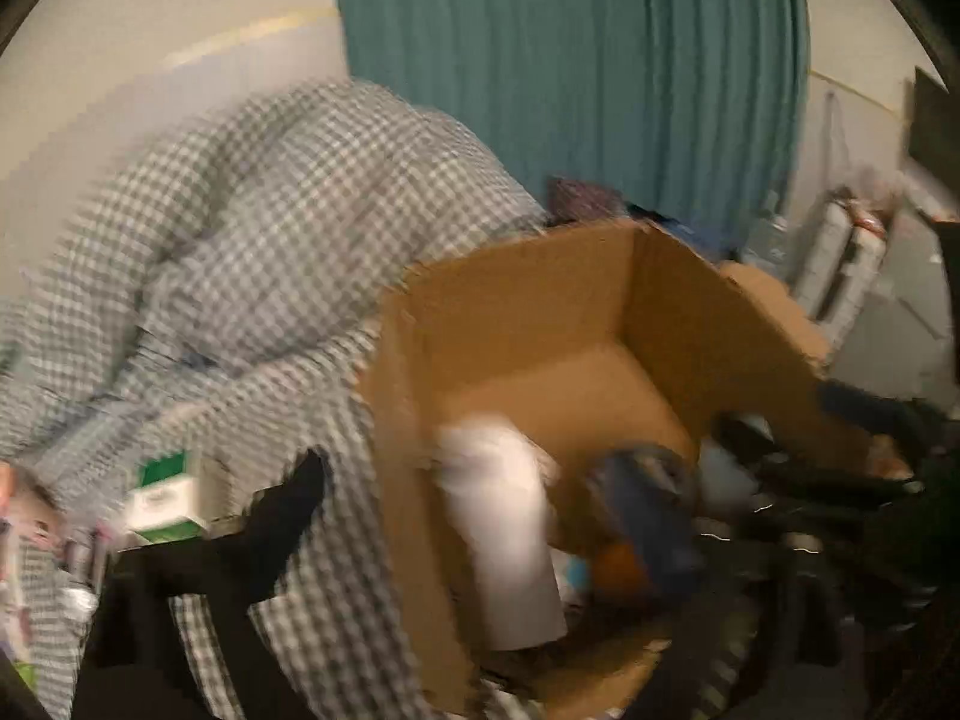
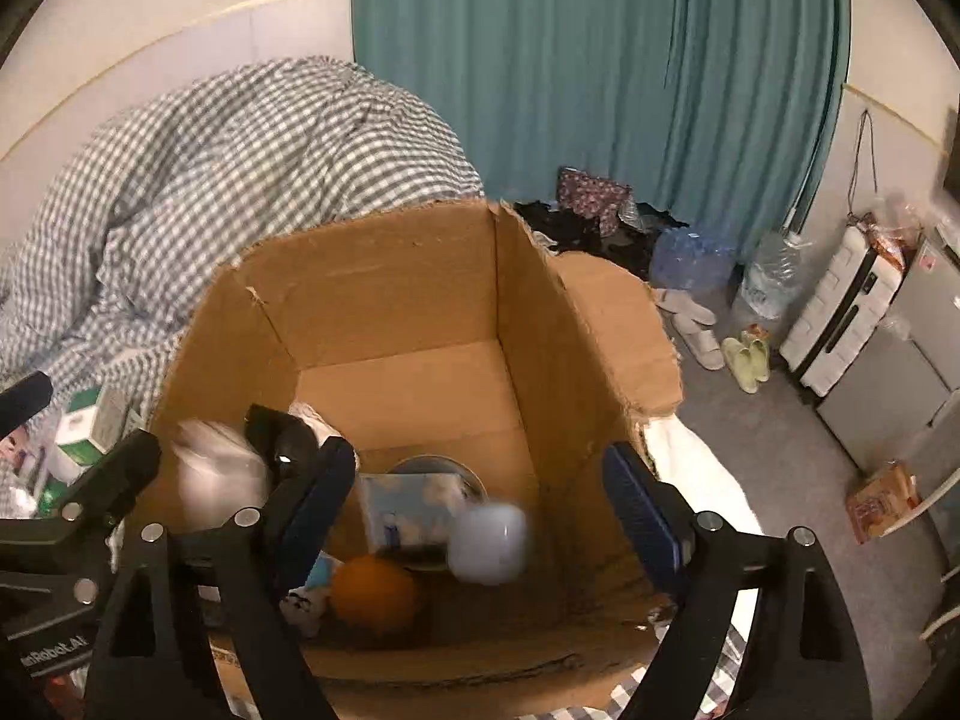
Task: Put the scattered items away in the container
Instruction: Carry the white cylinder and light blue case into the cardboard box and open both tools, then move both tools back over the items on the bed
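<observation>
Cardboard box (image 2: 396,300) stands open on the bed, with the checked blanket (image 2: 228,156) heaped behind its far left corner and a green curtain (image 2: 570,72) behind it. The right gripper (image 2: 480,510) hangs over the near edge of the box, and its two blue fingers (image 2: 642,516) are wide apart with nothing between them. Just under that gap a pale round thing (image 2: 489,543) is seen, blurred, inside the box; I cannot tell if it touches the bottom. On the bottom of the box lie an orange (image 2: 373,594) near the near wall, a light blue packet (image 2: 414,510) just behind it, and a round grey dish (image 2: 438,471) partly hidden under the packet. At the near left corner of the box the left gripper (image 2: 240,468) shows in the right wrist view; a white blurred thing (image 2: 219,480) sits between its black fingers, but if they press on it I cannot tell. The left wrist view is strongly blurred; it shows the same box (image 1: 540,312) and a white shape (image 1: 510,534) inside it by the left wall. A green and white carton (image 2: 81,426) lies on the bed left of the box, outside it. On the floor to the right, near the curtain, stand pale slippers (image 2: 747,363).
</observation>
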